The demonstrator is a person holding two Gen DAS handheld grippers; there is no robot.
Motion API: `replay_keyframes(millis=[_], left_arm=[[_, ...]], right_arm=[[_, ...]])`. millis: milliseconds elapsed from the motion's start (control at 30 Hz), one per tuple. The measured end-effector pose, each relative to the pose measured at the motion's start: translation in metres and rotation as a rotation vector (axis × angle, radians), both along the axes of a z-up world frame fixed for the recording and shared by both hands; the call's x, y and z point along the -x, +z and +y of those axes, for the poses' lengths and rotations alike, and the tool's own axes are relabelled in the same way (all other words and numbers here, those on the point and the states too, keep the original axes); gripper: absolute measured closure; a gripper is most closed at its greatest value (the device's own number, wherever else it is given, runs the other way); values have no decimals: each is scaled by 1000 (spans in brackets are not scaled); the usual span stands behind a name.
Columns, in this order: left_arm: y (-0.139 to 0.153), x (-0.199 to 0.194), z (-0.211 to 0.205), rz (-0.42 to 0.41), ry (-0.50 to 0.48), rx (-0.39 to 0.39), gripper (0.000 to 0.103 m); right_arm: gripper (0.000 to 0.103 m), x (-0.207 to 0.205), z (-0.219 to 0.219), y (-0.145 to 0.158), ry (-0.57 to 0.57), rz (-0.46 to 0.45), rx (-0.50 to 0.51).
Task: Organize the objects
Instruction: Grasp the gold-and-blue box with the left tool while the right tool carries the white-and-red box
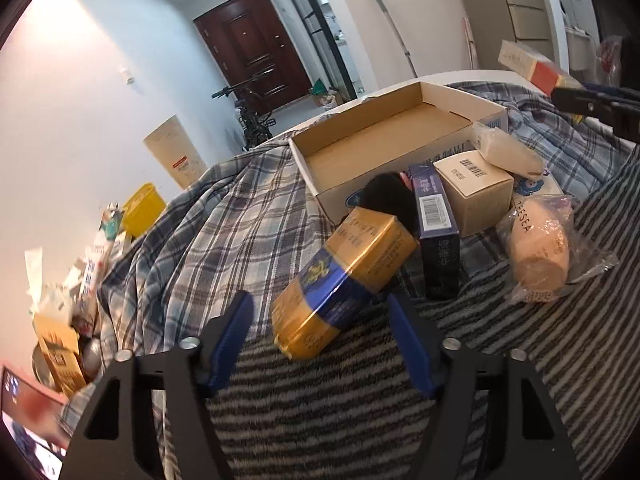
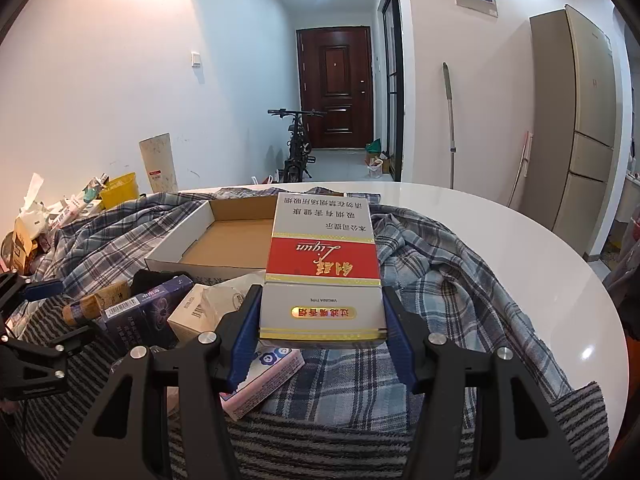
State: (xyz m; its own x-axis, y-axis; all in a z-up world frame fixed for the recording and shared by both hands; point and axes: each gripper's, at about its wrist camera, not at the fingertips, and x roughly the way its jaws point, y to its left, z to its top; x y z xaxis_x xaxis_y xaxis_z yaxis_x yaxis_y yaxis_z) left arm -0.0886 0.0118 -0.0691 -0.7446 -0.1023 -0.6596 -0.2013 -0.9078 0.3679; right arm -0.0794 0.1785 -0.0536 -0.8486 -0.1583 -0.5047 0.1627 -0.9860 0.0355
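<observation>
We see two tools at work over a round white worktop draped with a plaid cloth and a striped knitted cloth. The right tool is pinching a white and red carton by its near end, its blue pads pressed against both long sides, and the carton is held off the cloth, its far end over the near right part of the open cardboard box. The box's floor, where it shows, is bare, and it lies on the plaid cloth. The left tool is spread, with its blue fingers on either side of the near end of a yellow and blue carton; the left pad stands clear of the carton, while at the right pad we cannot tell whether there is contact. That carton lies tilted on the striped cloth, its far end up against a black object at the box's front wall. Just to its right lie a dark purple box, a small tan box, a bagged beige bottle and a bagged pale bundle. Under the right tool lies a pink box. At the worktop's far left edge we see a heap of packets and a yellow tub.
</observation>
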Motion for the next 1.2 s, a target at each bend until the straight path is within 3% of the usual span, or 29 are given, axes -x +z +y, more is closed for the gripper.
replay_keyframes(millis=[33, 67, 100, 133, 267, 500, 667, 800, 867, 1000, 1133, 1200], left_arm=[[0, 3, 0, -1, -6, 0, 37], [-1, 6, 2, -9, -10, 3, 46], [-1, 9, 2, -17, -8, 1, 62], [-2, 13, 1, -27, -7, -12, 69], [8, 15, -7, -33, -4, -125, 83], [40, 4, -20, 41, 10, -326, 85], [60, 0, -16, 97, 7, -350, 85], [83, 10, -18, 127, 27, -409, 85], [98, 13, -20, 168, 28, -436, 85], [135, 17, -10, 295, 39, -406, 85], [159, 31, 5, 308, 1, -470, 85], [163, 45, 16, 322, -7, -465, 85]], right_arm=[[47, 0, 1, 0, -1, 3, 4], [47, -1, 2, 0, -3, 4, 7], [47, -1, 3, 0, -4, 4, 10], [47, -1, 3, 0, -5, 3, 13], [47, -2, 3, 0, -15, 11, 15], [47, -14, -1, 12, -33, 76, -14], [47, -18, -7, 32, -8, 113, -44], [47, -16, -5, 69, 23, 154, -8], [47, -13, -2, 91, 44, 184, 34], [47, 2, -8, 126, 50, 251, 56], [47, 27, -26, 139, 43, 287, 28], [47, 43, -35, 138, 40, 281, 24]])
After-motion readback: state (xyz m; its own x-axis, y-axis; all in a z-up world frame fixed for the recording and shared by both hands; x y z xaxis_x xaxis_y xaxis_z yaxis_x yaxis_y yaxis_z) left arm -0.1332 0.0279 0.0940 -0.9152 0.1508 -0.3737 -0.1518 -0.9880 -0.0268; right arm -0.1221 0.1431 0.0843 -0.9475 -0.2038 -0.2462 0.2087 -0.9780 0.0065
